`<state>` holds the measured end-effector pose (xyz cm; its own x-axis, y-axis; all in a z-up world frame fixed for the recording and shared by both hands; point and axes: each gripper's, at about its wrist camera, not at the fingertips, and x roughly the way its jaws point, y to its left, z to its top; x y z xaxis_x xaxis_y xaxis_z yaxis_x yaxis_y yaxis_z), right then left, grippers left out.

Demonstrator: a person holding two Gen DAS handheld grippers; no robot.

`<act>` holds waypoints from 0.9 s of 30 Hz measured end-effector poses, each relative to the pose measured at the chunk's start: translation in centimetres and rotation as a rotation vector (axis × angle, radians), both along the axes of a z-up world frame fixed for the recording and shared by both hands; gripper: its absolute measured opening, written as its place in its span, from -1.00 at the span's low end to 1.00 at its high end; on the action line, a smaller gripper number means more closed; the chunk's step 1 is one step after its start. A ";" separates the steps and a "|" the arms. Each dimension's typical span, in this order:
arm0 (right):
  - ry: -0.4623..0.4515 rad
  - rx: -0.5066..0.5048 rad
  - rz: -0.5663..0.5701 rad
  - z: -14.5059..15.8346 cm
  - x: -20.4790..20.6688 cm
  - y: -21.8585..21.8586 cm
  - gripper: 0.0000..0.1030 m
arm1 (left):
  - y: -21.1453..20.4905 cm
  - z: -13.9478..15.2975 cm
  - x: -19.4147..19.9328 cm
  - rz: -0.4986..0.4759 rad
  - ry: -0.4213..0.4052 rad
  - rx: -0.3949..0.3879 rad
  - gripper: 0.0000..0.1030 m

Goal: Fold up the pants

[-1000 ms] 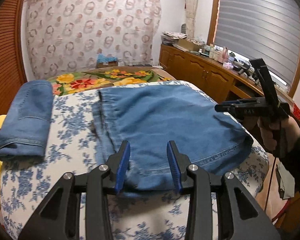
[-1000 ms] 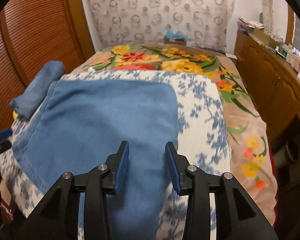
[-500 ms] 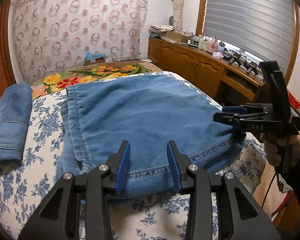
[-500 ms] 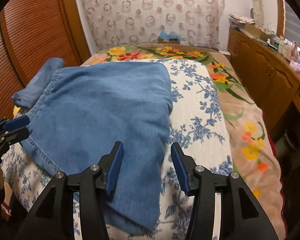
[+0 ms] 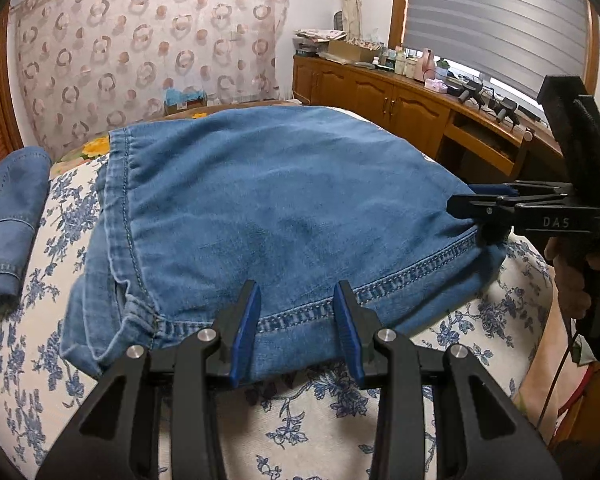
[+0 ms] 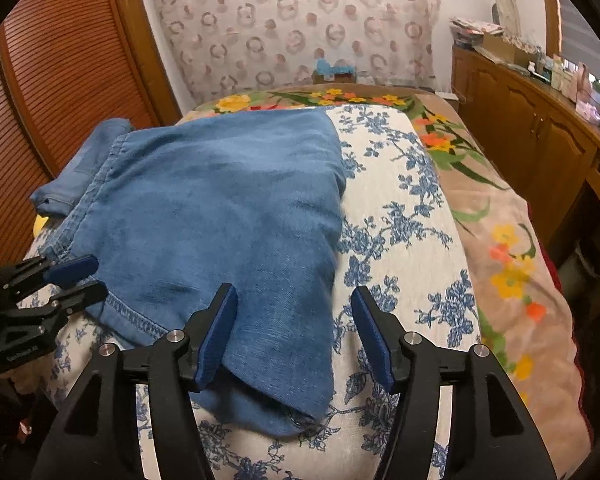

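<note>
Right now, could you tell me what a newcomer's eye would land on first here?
The folded blue jeans spread across the floral bedspread dominate. The left gripper hovers at the stitched hem; the right gripper is opening over the near corner. Another folded pair of jeans lies at the far left.

The pants are mid-blue denim with paler blue stitching along the hem. They lie on a cream bedspread printed with blue flowers. A second folded pair of jeans is the same faded blue. Beyond lies a tan blanket with yellow, orange and red flowers and green leaves. The left tongs and right tongs are black with blue pads. The curtain is pale with pink-brown rings; the cabinets are orange-brown wood.
</note>
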<state>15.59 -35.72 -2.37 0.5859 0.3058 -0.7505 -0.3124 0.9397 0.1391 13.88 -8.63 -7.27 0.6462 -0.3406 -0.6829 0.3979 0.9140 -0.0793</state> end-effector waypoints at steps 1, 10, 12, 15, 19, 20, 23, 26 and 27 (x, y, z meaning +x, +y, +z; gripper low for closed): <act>0.004 0.002 -0.005 -0.2 0.0 -0.1 0.24 | 0.0 -0.1 -0.1 0.000 -0.003 -0.001 -0.28; 0.040 0.046 -0.008 -1.6 0.2 -0.2 0.27 | 0.4 -0.3 0.0 -0.002 -0.008 -0.016 -0.28; 0.043 0.050 -0.005 -1.8 0.2 -0.1 0.27 | 0.3 -0.4 -0.1 -0.002 -0.011 -0.012 -0.28; 0.030 0.050 -0.004 -1.9 0.1 0.0 0.28 | 0.2 -0.4 -0.1 -0.001 -0.012 -0.011 -0.28; 0.028 0.063 -0.006 -2.0 0.1 0.0 0.28 | 0.3 -0.4 0.0 -0.002 -0.013 -0.011 -0.28; 0.030 0.066 -0.008 -2.0 0.2 -0.1 0.27 | 0.3 -0.4 -0.1 -0.001 -0.012 -0.013 -0.28; 0.042 0.088 -0.002 -2.1 0.3 0.1 0.02 | 0.3 -0.4 0.0 0.000 -0.014 -0.012 -0.28; 0.051 0.107 0.014 -2.0 0.3 0.4 -0.27 | 0.2 -0.4 0.0 0.001 -0.017 -0.006 -0.28; 0.048 0.104 0.017 -1.9 0.3 0.6 -0.34 | 0.2 -0.4 0.0 0.001 -0.017 -0.007 -0.28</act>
